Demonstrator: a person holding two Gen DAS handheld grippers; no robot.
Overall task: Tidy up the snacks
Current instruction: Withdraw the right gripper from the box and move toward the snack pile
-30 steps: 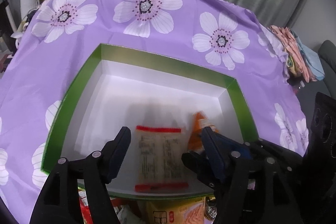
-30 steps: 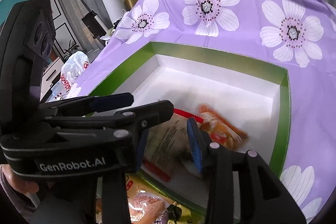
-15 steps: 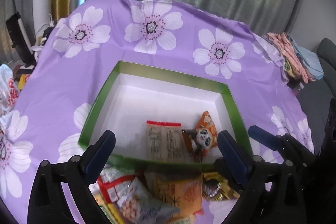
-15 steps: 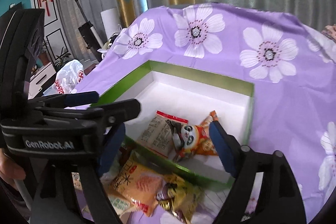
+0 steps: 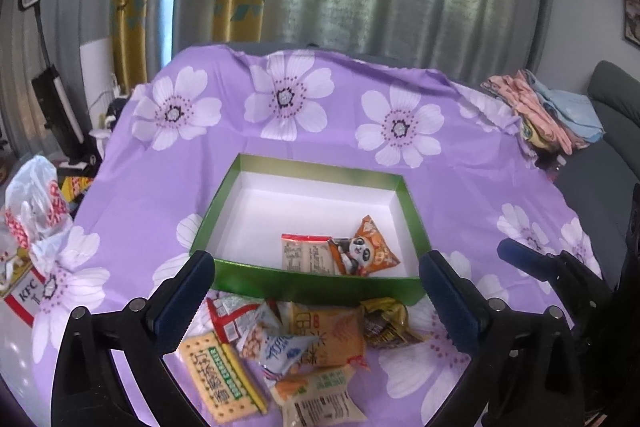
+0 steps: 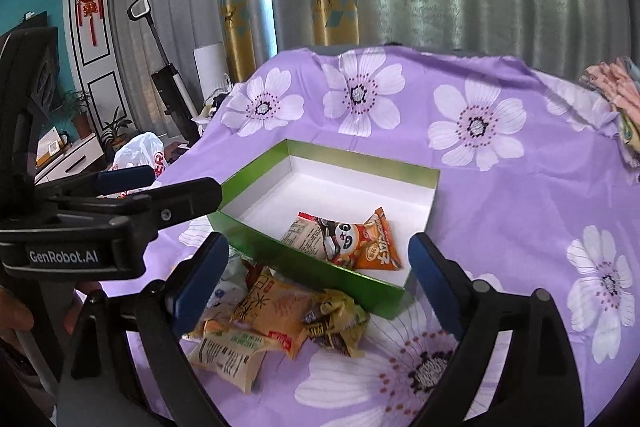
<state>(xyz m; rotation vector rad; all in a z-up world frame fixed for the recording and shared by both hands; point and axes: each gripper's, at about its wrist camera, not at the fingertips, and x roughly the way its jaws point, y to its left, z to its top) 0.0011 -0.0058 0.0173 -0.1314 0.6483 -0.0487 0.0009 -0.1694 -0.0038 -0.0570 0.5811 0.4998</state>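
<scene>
A green box [image 5: 312, 287] with a white inside lies on the purple flowered cloth. A beige packet with red ends [image 5: 306, 255] and an orange panda packet [image 5: 366, 250] lie side by side in its near right part. My left gripper [image 5: 316, 267] hangs above the box's near wall; its jaws are opening with nothing between them. My right gripper [image 6: 318, 247] hovers over the same edge, its jaws also opening and empty. Several loose snack packets [image 5: 288, 347] are piled on the cloth in front of the box [image 6: 304, 259]. The panda packet [image 6: 360, 239] overlaps the beige one [image 6: 298, 233].
A white and red KFC bag [image 5: 32, 211] sits off the table's left edge. Folded clothes [image 5: 540, 111] lie at the far right corner, beside a grey sofa [image 5: 612, 155]. A floor cleaner [image 5: 60, 107] stands at the left. Curtains hang behind the table.
Both grippers drew back and up out of the box with their jaws widening. The beige packet and the panda packet were let go and lie in the box. The loose pile came into view.
</scene>
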